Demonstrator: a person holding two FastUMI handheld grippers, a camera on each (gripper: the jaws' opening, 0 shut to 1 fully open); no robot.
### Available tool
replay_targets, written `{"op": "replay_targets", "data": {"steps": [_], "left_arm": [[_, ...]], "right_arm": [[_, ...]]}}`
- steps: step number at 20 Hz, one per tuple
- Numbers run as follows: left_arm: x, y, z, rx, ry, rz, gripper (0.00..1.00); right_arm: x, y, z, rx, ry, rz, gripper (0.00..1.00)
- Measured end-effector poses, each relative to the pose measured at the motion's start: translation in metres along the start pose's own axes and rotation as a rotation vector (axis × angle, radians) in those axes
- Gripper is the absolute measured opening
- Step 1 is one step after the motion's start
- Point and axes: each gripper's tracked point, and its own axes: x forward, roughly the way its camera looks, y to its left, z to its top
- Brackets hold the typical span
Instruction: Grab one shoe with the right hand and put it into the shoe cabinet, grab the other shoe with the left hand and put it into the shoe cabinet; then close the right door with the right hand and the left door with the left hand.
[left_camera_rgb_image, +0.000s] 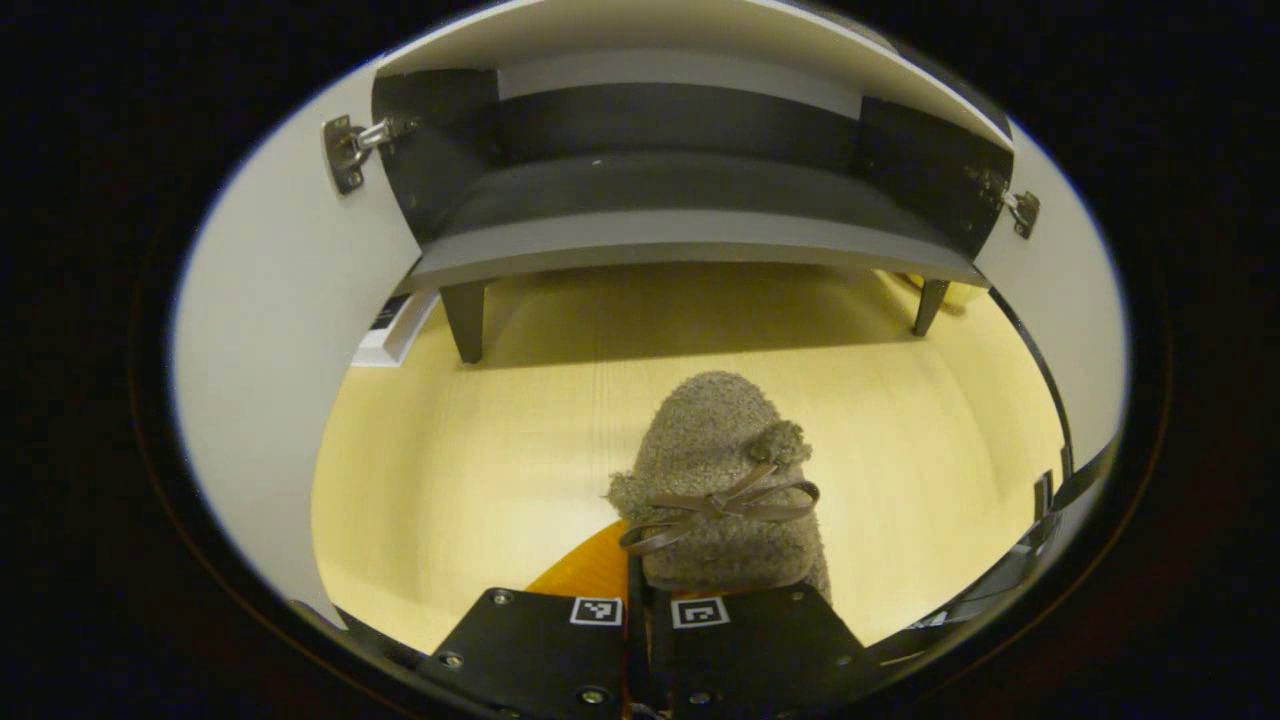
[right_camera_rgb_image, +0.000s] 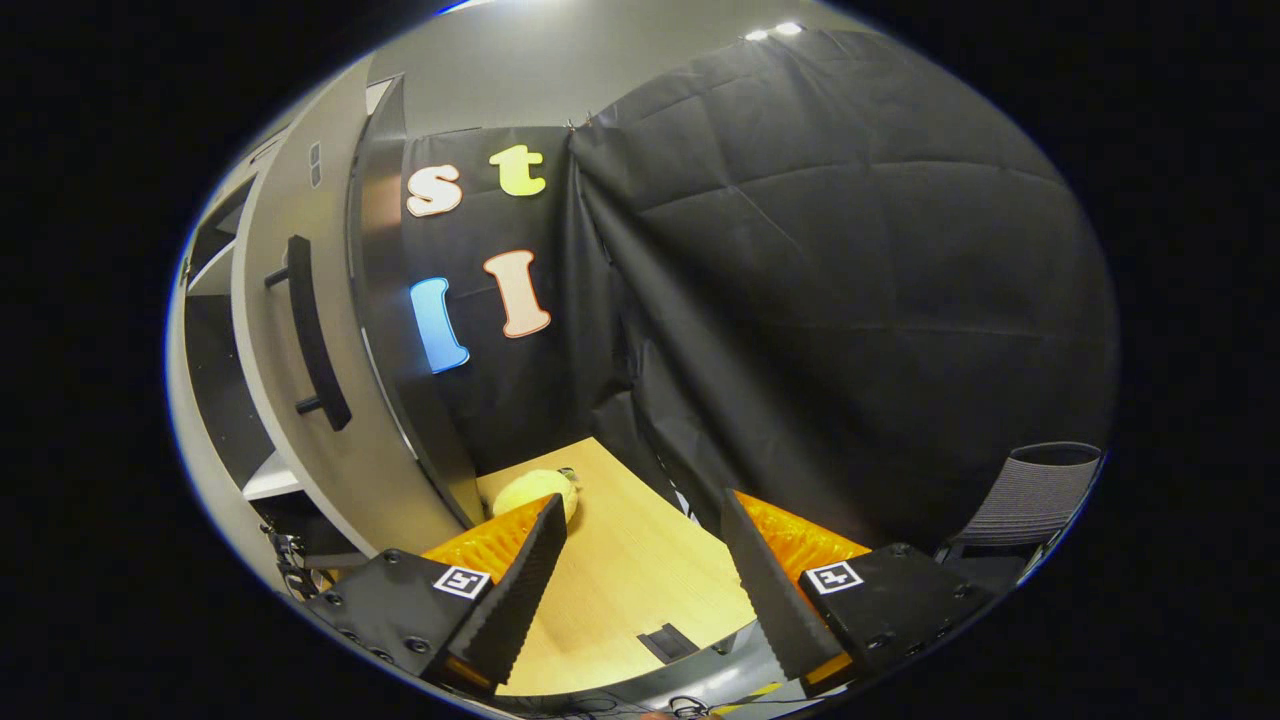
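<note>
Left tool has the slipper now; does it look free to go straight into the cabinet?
Probably yes. The left tool is shut on the fuzzy slipper, both cabinet doors stand open, and bare floor lies between it and the lower shelf.

Fuzzy grey-brown shoe (left_camera_rgb_image: 715, 470) with brown bow, white shoe cabinet (left_camera_rgb_image: 690, 245) with black interior, yellow wood floor (left_camera_rgb_image: 480, 450)

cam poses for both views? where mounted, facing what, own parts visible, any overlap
Left gripper view: rides the left gripper, facing the open shoe cabinet; its fingers pinch a fuzzy slipper over the wooden floor.
Right gripper view: rides the right gripper, fingers apart and empty, facing the black cloth wall beside the cabinet's open right door.
Shared: cabinet, floor.
</note>
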Motion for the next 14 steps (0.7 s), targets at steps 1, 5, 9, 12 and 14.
{"op": "replay_targets", "data": {"steps": [1, 5, 9, 12, 14], "left_arm": [[-0.007, 0.004, 0.006, -0.010, -0.004, -0.004, 0.03], [-0.031, 0.030, 0.026, -0.041, -0.036, 0.001, 0.03], [-0.051, 0.036, 0.028, -0.062, -0.088, 0.020, 0.03], [-0.056, 0.033, 0.022, -0.052, -0.157, 0.042, 0.03], [-0.064, 0.036, 0.025, -0.052, -0.202, 0.058, 0.03]], "right_arm": [[0.009, -0.002, 0.000, 0.010, 0.008, 0.011, 0.99], [0.043, -0.005, 0.003, 0.034, 0.027, 0.064, 0.99], [0.076, -0.001, 0.012, -0.004, 0.033, 0.133, 0.99], [0.098, 0.003, 0.019, -0.031, 0.028, 0.191, 0.99], [0.112, 0.005, 0.024, -0.035, 0.007, 0.228, 0.99]]}}
